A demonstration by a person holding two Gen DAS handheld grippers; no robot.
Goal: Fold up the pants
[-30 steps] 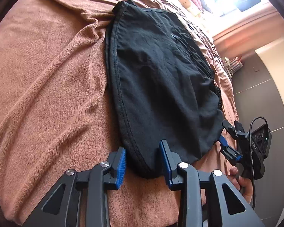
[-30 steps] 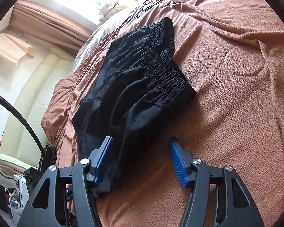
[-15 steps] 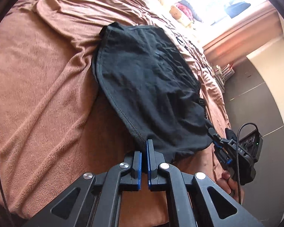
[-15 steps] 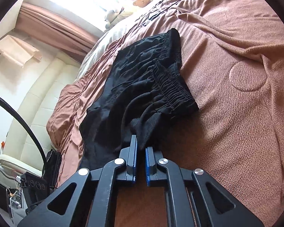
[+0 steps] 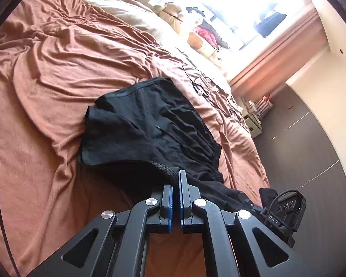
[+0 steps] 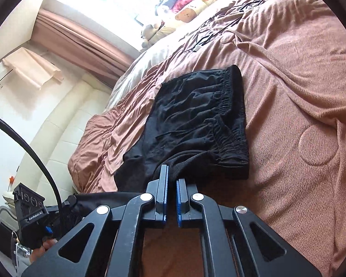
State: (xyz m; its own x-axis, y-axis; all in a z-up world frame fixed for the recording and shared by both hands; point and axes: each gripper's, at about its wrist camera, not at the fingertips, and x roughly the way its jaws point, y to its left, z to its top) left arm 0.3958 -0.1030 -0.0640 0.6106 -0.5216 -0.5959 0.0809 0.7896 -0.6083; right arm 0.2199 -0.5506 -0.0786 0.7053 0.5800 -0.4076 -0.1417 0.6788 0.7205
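The black pants [image 5: 154,127] lie on the bed [image 5: 46,92]; the left gripper [image 5: 175,184] and the right gripper [image 6: 170,180] each pinch the near edge, jaws nearly closed. The thin fabric could slip from either pinch; uneven lifting would probably skew the fold or bunch the waistband [image 6: 233,115].

Two printed marks can be read. In the left wrist view, the letters "DAS" stand in white on the black housing of the right gripper [image 5: 279,212], which sits at the edge of the brown bedspread [image 5: 46,87]. In the right wrist view, a small label reading "GenRobot.AI" runs along the black body of the left gripper [image 6: 32,217], beyond the same bedspread's edge. No other writing is legible.
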